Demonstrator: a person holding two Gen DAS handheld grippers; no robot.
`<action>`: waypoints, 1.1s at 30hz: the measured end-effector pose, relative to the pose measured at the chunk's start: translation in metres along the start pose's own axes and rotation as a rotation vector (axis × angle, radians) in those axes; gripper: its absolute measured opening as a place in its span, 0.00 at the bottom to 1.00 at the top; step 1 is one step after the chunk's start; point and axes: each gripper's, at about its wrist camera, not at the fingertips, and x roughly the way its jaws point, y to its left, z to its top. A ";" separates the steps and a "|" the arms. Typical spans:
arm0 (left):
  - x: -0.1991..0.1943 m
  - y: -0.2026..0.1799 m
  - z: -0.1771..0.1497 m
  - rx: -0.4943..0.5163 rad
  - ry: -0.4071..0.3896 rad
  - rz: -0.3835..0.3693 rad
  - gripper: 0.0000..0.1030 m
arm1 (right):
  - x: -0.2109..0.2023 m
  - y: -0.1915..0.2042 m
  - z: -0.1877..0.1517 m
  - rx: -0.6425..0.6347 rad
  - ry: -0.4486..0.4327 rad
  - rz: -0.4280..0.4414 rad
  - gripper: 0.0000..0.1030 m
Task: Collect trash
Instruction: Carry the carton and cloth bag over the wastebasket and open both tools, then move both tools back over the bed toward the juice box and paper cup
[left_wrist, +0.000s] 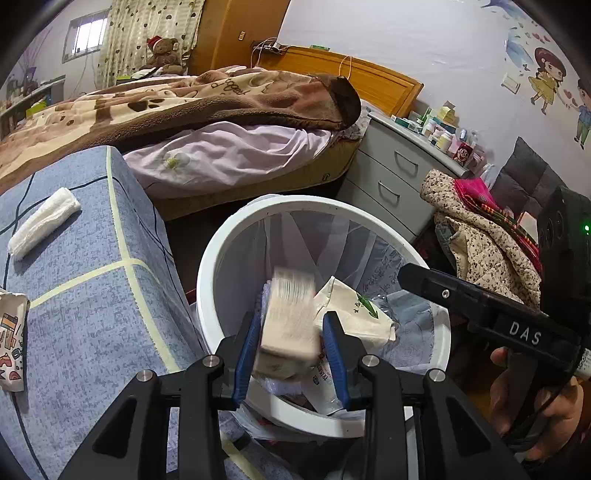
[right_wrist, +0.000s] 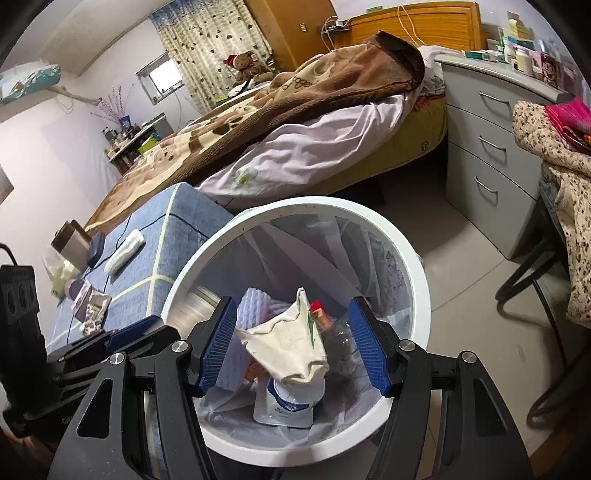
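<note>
While both grippers hang over the white trash bin (left_wrist: 207, 273), the left gripper (left_wrist: 291, 354) has its blue pads apart w/ a blurred beige stack-like item (left_wrist: 290, 317) between them; item is motion-blurred, can't tell if the pads touch it. It sits above the bin opening, over the trash inside.

Right gripper (right_wrist: 293, 347) jaws wide apart, nothing between the pads, aimed down into the bin (right_wrist: 413, 258). Bin is lined w/ a clear bag and holds a crumpled cream paper bag (right_wrist: 291, 350) w/ green print, a white-blue pouch (right_wrist: 286, 402) under it, a clear plastic bottle (right_wrist: 340, 343) beside it, and a lavender textured cloth (right_wrist: 255, 302) at left.

In left view the right gripper's black body (left_wrist: 491, 314) shows at right edge, marked DAS, w/ the person's hand (left_wrist: 532, 402) on its grip.

Left of bin, touching or just beside it: blue checked cushion block (left_wrist: 92, 295). On it a rolled white tissue (left_wrist: 42, 221) and a printed wrapper (left_wrist: 11, 339) at the near edge. Right view also shows a brown-topped cup (right_wrist: 70, 240) on the block, farther back.

Behind: bed w/ brown blanket (left_wrist: 184, 99), grey drawer unit (left_wrist: 391, 177) near the bin's far right.
</note>
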 end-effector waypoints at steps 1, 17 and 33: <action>-0.001 0.001 0.000 -0.002 -0.002 0.004 0.39 | -0.001 -0.001 0.000 0.006 -0.001 -0.001 0.62; -0.064 0.043 -0.036 -0.110 -0.052 0.105 0.40 | -0.014 0.042 -0.009 -0.095 -0.019 0.073 0.62; -0.141 0.101 -0.088 -0.227 -0.116 0.275 0.40 | -0.024 0.111 -0.030 -0.225 0.019 0.250 0.63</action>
